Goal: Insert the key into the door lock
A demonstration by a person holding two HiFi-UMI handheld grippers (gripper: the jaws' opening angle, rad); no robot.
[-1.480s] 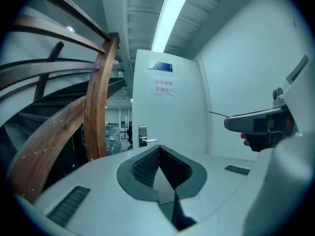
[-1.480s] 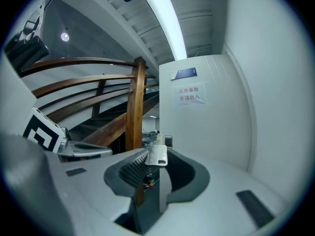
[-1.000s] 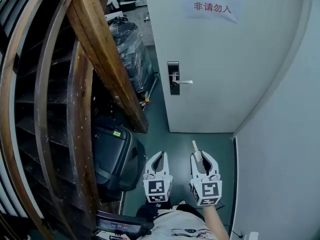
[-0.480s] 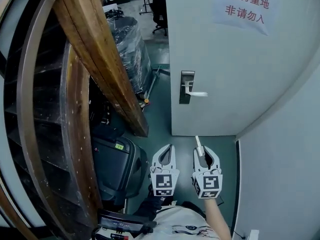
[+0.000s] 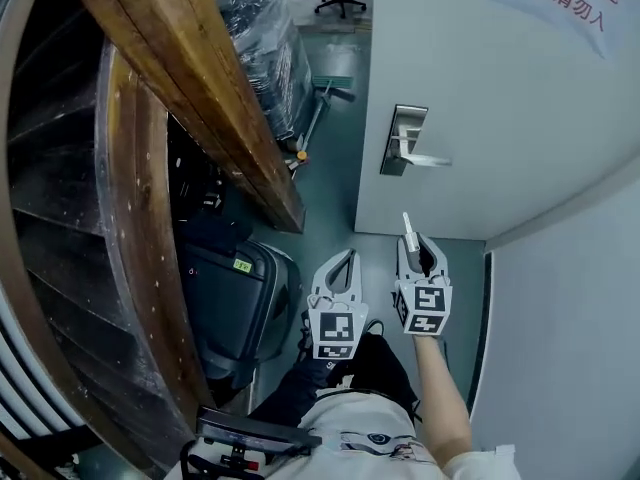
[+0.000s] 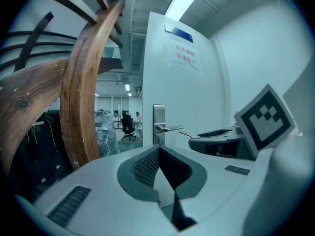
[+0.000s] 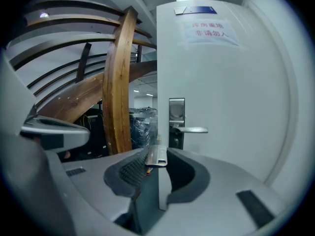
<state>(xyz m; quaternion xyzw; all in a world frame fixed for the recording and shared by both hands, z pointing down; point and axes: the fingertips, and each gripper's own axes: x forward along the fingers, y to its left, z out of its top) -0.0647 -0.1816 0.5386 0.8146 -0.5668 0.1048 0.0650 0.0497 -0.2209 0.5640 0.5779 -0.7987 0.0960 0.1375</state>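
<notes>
A white door (image 5: 500, 88) stands ahead with a steel lock plate (image 5: 403, 140) and lever handle (image 5: 428, 159) on its left edge. My right gripper (image 5: 414, 240) is shut on a silver key (image 5: 408, 226) whose blade points toward the door, still well short of the lock. In the right gripper view the key (image 7: 156, 156) sits between the jaws, with the lock plate (image 7: 176, 122) straight beyond it. My left gripper (image 5: 343, 260) hangs beside the right one, a little further back, shut with nothing in it. The left gripper view shows the lock plate (image 6: 159, 124) ahead.
A curved wooden stair beam (image 5: 190, 78) slants down at the left, close to the door's edge. A black case (image 5: 225, 298) lies on the floor below it. A plastic-wrapped pallet (image 5: 265, 38) stands further back. A white wall (image 5: 570, 308) closes the right side.
Both grippers have come closer to the door. The right gripper with the key has moved ahead of the left one. The lock plate now shows larger and nearer.
</notes>
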